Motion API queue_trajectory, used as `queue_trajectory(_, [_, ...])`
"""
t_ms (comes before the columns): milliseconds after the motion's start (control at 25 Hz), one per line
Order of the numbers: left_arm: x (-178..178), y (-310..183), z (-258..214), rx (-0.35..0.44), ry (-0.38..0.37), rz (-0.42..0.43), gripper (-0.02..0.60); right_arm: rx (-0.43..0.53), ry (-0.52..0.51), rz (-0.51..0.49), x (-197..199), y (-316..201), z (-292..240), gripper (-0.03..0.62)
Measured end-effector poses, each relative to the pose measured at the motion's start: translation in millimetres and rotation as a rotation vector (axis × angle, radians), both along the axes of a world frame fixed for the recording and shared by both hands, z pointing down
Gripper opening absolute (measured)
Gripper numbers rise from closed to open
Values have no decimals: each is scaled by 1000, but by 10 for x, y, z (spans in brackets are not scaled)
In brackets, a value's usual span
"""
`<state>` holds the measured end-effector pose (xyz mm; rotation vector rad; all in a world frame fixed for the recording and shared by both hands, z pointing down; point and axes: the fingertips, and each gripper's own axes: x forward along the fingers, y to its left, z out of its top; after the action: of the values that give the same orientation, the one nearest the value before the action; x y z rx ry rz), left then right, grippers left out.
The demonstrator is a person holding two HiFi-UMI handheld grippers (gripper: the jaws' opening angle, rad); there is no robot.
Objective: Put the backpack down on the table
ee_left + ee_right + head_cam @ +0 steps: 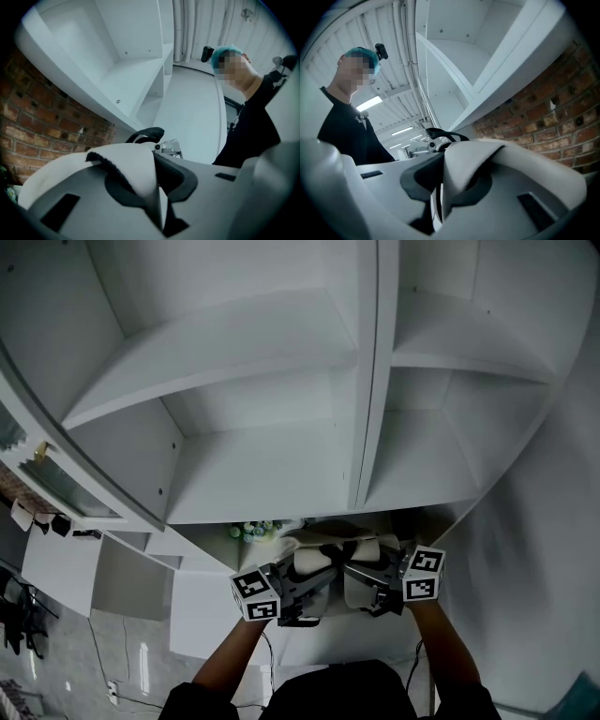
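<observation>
— At six o'clock in the head view, under the white shelves (272,474), what is there?
— From the left: the left tool (302,579), the cream backpack (370,547), then the right tool (370,579). The backpack is held between the two, close in front of the person.
— How does it lie?
— What shows of it runs from nine to three o'clock, tool to tool. A black loop (146,133) stands at its twelve o'clock. Which end is its top I cannot tell.
— And the tools?
— The left tool's jaws stand narrow, pinched on a mesh-edged strap (126,164) of the backpack. The right tool's jaws are narrow too, pinched on a folded strap (464,161).
— Any writing?
— Only black-and-white square markers on the tools' cubes (255,594) can be made out.
— Anything around it?
— Something green and white (253,531) at the backpack's ten o'clock, and a brick wall (37,126) at nine o'clock in the left gripper view.
</observation>
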<state>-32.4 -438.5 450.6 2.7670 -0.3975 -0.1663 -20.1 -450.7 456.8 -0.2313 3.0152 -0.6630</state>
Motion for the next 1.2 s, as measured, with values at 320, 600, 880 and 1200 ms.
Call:
queue_trajectory(320, [-33, 2, 305, -80, 38, 3, 61, -61, -33, 96, -26, -1, 234, 55])
queue_trajectory(600, [3, -74, 506, -133, 39, -36, 61, -61, 20, 145, -6, -45, 440, 57])
queue_trajectory(880, [0, -81, 518, -138, 45, -36, 63, -44, 8, 159, 31, -64, 425, 65])
queue_trajectory(1200, [-235, -154, 706, -187, 8, -103, 140, -63, 35, 232, 235, -167, 514, 154])
